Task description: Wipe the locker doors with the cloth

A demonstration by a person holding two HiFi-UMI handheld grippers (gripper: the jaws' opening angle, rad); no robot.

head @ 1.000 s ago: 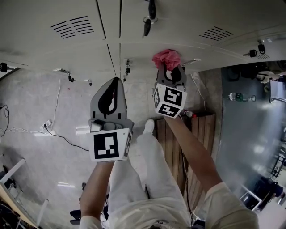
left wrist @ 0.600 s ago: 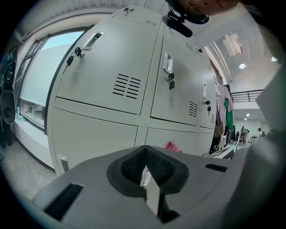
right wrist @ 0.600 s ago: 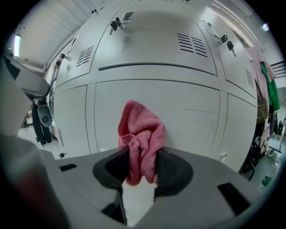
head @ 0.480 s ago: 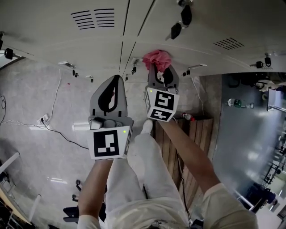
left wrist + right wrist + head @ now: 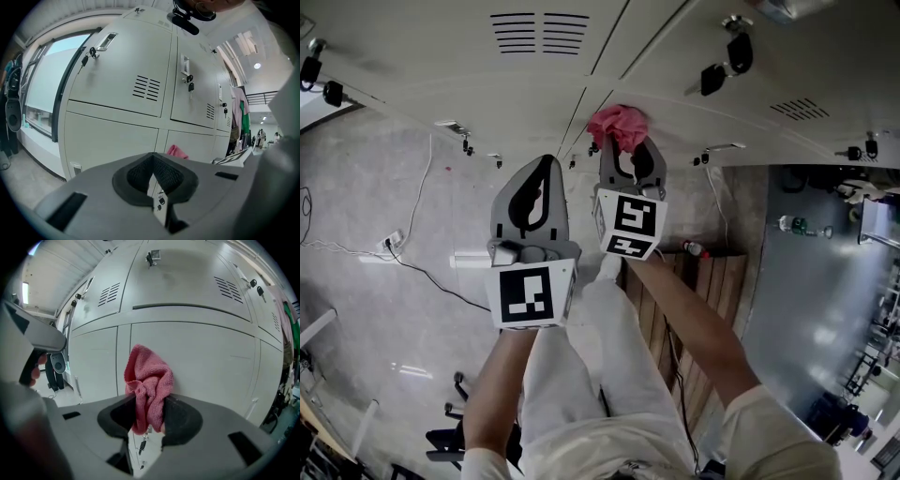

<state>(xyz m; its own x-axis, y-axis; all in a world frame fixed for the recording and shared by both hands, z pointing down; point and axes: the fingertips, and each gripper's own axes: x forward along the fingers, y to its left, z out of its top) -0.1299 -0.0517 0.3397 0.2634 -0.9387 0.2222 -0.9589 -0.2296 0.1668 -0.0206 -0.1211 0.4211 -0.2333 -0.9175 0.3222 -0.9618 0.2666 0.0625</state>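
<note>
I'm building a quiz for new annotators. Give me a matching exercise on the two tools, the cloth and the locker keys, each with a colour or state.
1 left tool
2 right tool
3 cloth
4 keys

a pink
b dark, dangling
c shut, empty
d shut on the cloth

Pairs: 1-c, 2-d, 3-a, 4-b.

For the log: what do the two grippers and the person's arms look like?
The left gripper and right gripper are grey moulded shells with black textured pads inside tapering jaws. Each carries a white cube with black square markers. No cables show on them. The person wears short white sleeves and white trousers.
</note>
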